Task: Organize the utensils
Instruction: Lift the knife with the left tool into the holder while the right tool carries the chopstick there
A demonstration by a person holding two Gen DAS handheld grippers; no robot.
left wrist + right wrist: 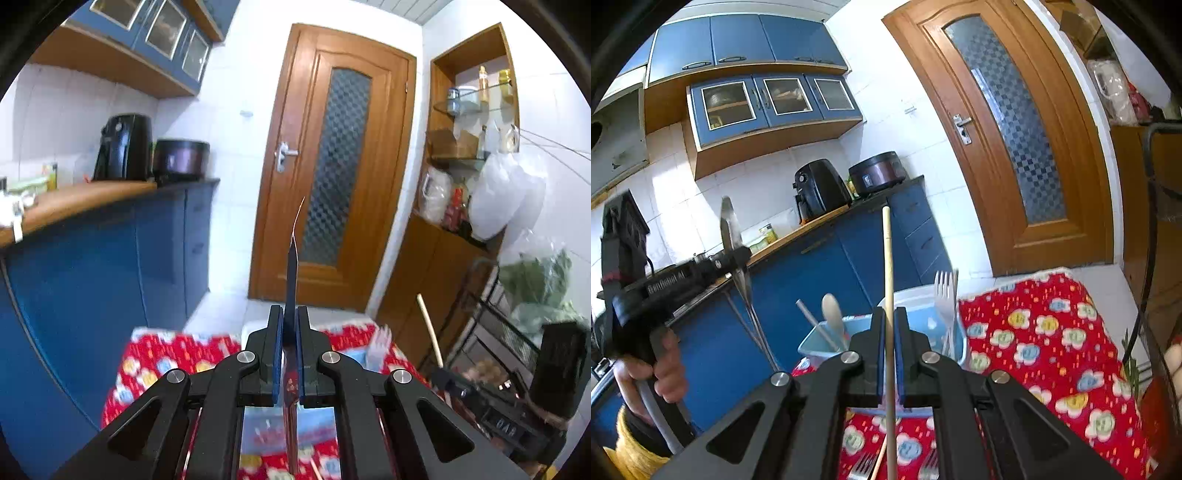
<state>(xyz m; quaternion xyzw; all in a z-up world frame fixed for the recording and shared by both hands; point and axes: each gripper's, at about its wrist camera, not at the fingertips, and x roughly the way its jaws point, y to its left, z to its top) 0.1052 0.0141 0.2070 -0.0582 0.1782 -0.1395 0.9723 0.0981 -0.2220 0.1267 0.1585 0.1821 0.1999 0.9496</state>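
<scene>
on the left, the left gripper (pixel 290 352) is clamped on a metal utensil (pixel 293 273), a spoon by its bowl in the right wrist view, held edge-on so its bowl reads only as a thin line; the pinch sits low on the narrow handle, so in my judgement it could pivot or slip between the pads if the hand swings. a hand (pixel 655 373) works that gripper at the far left of the right wrist view. in the middle, the blue organizer (pixel 820 334) on the red cloth (pixel 1052 332) holds a spoon, a straw-like stick and 2 or so pale forks (pixel 945 295), though blur makes the count unsure. to the right, the right gripper (pixel 889 352) is clamped on 1 chopstick (pixel 887 266); its long free end could knock the standing forks or tip the light bin on the way in. the bin's near wall hides behind the fingers, more forks are cut off at the bottom edge, and the compartments cannot be made out.
</scene>
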